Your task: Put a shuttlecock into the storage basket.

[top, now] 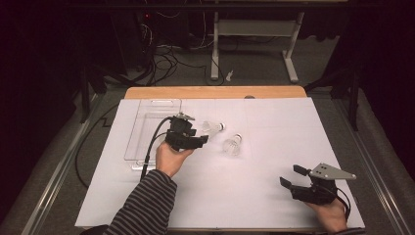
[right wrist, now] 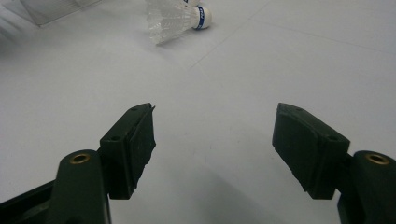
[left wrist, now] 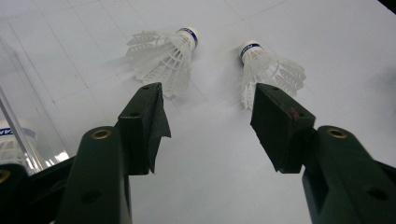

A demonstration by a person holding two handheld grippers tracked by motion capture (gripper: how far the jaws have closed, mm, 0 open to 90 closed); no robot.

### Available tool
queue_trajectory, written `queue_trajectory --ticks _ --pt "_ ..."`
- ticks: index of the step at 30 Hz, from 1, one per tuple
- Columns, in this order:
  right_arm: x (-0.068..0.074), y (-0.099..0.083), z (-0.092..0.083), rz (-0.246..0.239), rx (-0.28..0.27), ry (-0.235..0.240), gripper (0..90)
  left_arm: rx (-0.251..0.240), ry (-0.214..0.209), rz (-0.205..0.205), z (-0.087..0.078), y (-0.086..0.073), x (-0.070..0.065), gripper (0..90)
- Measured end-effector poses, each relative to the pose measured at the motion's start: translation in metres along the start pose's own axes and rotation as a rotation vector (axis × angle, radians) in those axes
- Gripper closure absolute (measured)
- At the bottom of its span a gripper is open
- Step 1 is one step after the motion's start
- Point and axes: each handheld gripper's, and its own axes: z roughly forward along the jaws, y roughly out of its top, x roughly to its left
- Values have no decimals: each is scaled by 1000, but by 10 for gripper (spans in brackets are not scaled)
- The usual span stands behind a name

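We've got the left gripper [top: 199, 140] spread wide, nothing in it, two shuttlecocks [top: 214, 127] [top: 232, 145] just off its tips at 2 o'clock. Right gripper [top: 289, 177] spread too, well apart at 4 o'clock.

Open white paper-covered table [top: 254, 196] across the middle, along the right edge and toward the far right corner. Blocked near the far left corner by a clear plastic rectangular tray [top: 147, 128]; just right of it, two white feathered shuttlecocks [top: 214, 127] [top: 232, 145] lying close together, narrow gap between.
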Motion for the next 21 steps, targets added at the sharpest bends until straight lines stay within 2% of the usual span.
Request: queue_trajectory --ticks 14,21 --pt "0 0 0 2 -1 0 302 14 6 -9 6 5 4 450" --pt "0 0 0 2 -1 1 302 13 6 -5 9 11 1 451"
